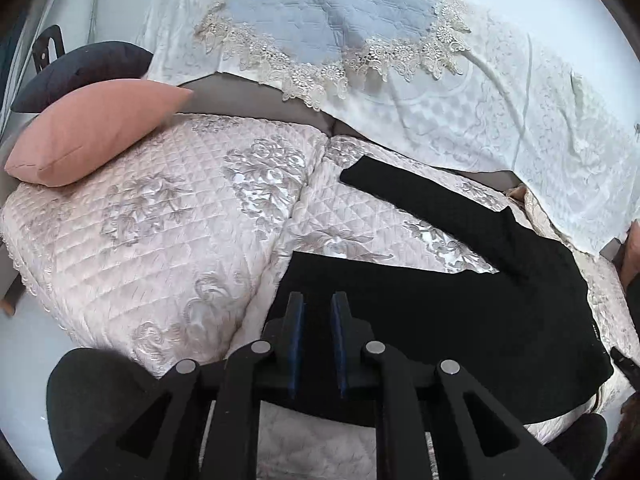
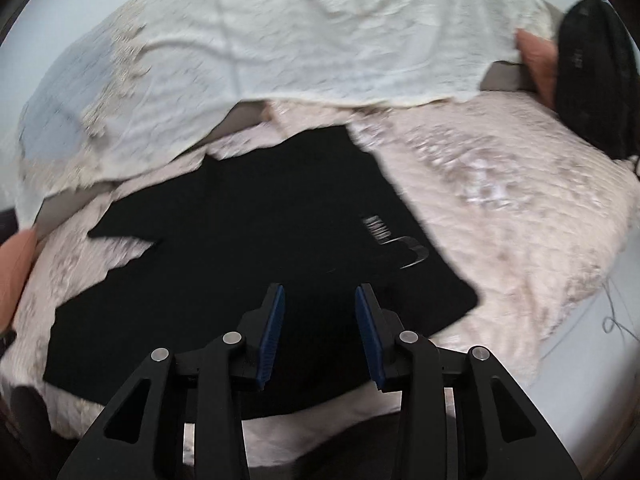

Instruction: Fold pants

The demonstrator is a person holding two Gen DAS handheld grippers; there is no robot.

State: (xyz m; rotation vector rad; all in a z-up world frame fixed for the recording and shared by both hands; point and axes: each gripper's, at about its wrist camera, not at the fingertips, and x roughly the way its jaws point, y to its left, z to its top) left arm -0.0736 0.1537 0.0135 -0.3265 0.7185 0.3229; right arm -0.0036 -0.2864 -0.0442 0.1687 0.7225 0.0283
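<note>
Holding my left gripper (image 1: 318,306) narrowly parted and my right gripper (image 2: 320,300) wider, both empty over the flat black fabric pants (image 2: 256,216), I judge squaring the leg edges on the pink quilted cover (image 1: 132,248) precedes regripping.

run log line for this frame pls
pants: flat on sofa, unheld | left gripper: open, empty | right gripper: open, empty

The black pants (image 2: 248,240) lie flat on the quilted pink cover, legs apart, white logo up.
</note>
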